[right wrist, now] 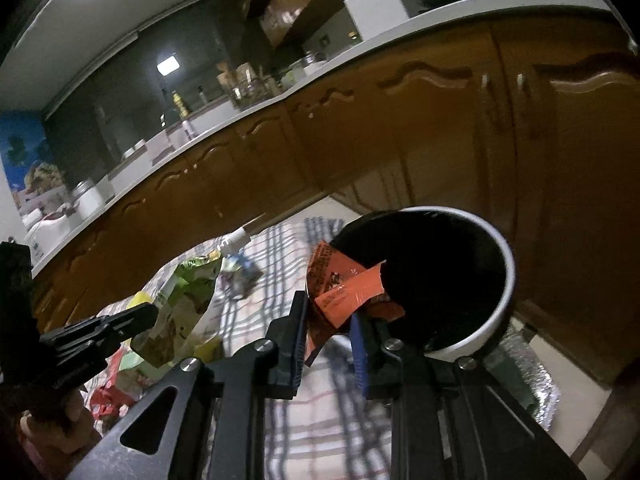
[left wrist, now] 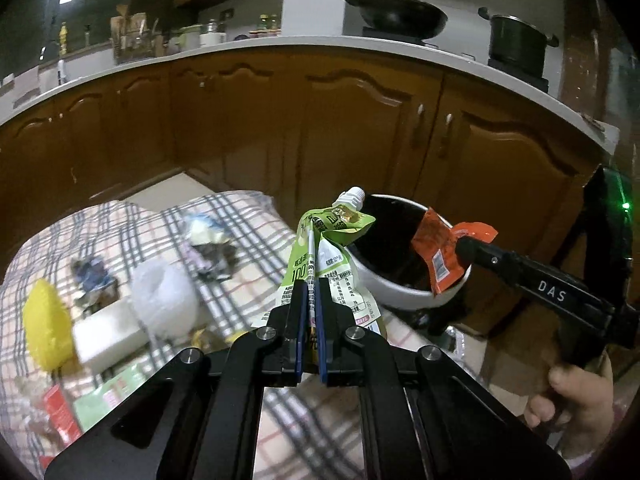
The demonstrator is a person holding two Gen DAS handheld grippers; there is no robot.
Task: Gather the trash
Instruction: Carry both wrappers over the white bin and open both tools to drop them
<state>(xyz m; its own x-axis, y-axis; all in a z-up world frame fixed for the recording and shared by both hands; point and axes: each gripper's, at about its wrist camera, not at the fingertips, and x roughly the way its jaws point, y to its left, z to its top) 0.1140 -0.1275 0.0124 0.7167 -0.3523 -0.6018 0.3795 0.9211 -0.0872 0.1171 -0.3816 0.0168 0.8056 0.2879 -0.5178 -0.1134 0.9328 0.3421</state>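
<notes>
Two pieces of trash are in the air at once, each carried toward the round white bin with the black liner.

Left gripper: its blue pads are pressed together on the lower edge of the crumpled green spouted drink pouch, which stands upright, white spout at twelve o'clock, just short of the bin's rim at the pouch's three o'clock.

Right gripper: its fingers stand a little apart and pinch the crinkled orange foil sachet; in the left wrist view the sachet hangs over the bin's near rim, part inside the mouth.

Behind both, at nine o'clock of the bin, we see the plaid cloth with more litter, blurred: a yellow lump, a white block and crumpled wrappers.

To do this step well, we judge that each load should be brought fully over the dark opening before release. The orange sachet is nearest and should go first; the long pouch needs its free end tipped past the rim, or it may catch and fall outside. We would keep the two grippers from crossing above the bin.
</notes>
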